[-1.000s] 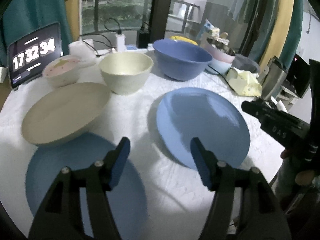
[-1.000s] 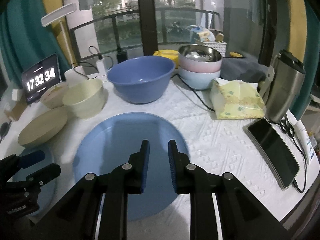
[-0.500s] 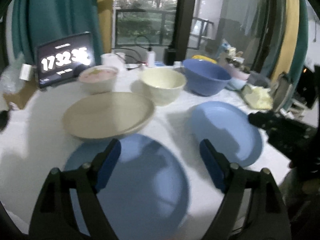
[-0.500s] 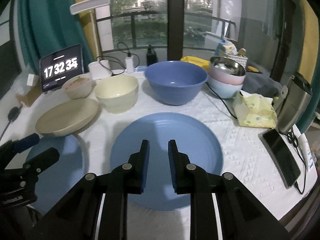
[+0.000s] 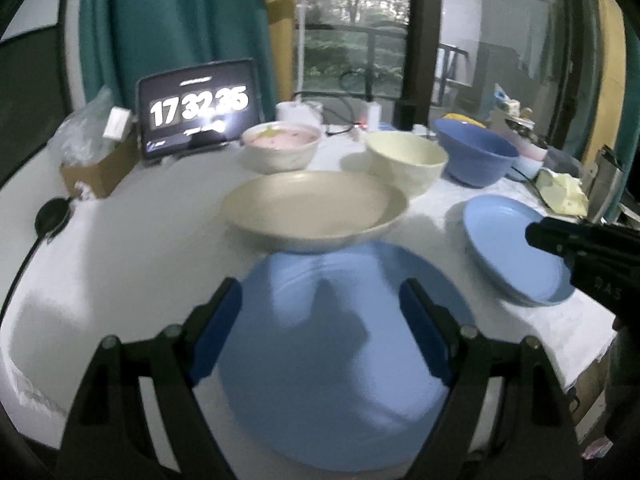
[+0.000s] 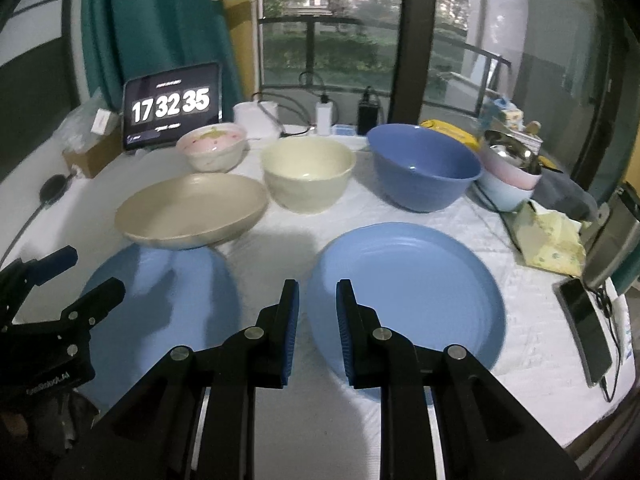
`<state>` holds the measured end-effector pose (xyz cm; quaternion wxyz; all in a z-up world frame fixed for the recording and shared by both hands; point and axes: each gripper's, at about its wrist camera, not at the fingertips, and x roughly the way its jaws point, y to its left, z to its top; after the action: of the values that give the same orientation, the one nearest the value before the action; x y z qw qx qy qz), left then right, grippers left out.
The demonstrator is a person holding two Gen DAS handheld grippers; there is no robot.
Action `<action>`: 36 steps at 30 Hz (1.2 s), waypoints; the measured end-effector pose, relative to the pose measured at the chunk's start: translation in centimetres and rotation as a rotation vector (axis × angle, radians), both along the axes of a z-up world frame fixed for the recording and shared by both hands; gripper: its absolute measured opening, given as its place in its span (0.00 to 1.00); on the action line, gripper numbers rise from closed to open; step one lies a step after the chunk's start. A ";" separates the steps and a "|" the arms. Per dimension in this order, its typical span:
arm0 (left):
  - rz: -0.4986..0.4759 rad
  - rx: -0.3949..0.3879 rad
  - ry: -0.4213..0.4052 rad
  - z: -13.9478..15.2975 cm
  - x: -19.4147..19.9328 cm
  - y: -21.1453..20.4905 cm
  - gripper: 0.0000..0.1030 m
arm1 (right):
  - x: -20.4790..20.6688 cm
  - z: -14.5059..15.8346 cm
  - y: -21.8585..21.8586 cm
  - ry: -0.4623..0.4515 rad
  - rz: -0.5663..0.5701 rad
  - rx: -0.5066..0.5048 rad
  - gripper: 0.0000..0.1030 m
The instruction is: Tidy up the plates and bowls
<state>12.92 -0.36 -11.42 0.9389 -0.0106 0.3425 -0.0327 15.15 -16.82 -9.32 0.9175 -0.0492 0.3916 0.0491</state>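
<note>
My left gripper (image 5: 320, 320) hangs open and wide over the near blue plate (image 5: 340, 360), with nothing between its fingers. A beige plate (image 5: 316, 208) rests with its edge on that plate's far rim. To the right lies a second blue plate (image 6: 404, 292). My right gripper (image 6: 317, 300) hovers above its left rim, jaws only a narrow gap apart and empty. Behind stand a pink bowl (image 6: 212, 148), a cream bowl (image 6: 308, 172) and a big blue bowl (image 6: 424, 168). The left gripper (image 6: 80, 276) also shows at the left edge of the right wrist view.
A tablet clock (image 6: 172, 106) and a cardboard box (image 6: 92, 152) stand at the back left. Stacked pastel bowls with a steel one (image 6: 512, 176), a yellow tissue pack (image 6: 552, 236), a steel flask (image 6: 616, 232) and a phone (image 6: 588, 328) crowd the right. Cables run along the back.
Both grippers moved left. The left one opened wider and went from between the two blue plates to above the near one. The right one now sits over its plate's left rim.
</note>
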 end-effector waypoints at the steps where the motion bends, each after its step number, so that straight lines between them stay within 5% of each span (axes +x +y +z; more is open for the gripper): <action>1: 0.010 -0.001 0.005 -0.2 0.0 0.5 0.80 | 0.1 -0.2 0.4 0.006 0.006 -0.001 0.20; 27: 0.088 0.006 0.093 -4.4 0.4 4.9 0.79 | 1.9 -5.9 4.4 0.160 0.067 0.057 0.21; 36: 0.097 -0.001 0.164 -5.8 0.9 4.7 0.42 | 2.0 -7.0 4.2 0.193 0.071 0.068 0.20</action>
<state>13.82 4.35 -17.23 0.9083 -0.0300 0.4171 0.0135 17.13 -12.62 -16.31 0.8743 -0.0269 0.4744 0.0992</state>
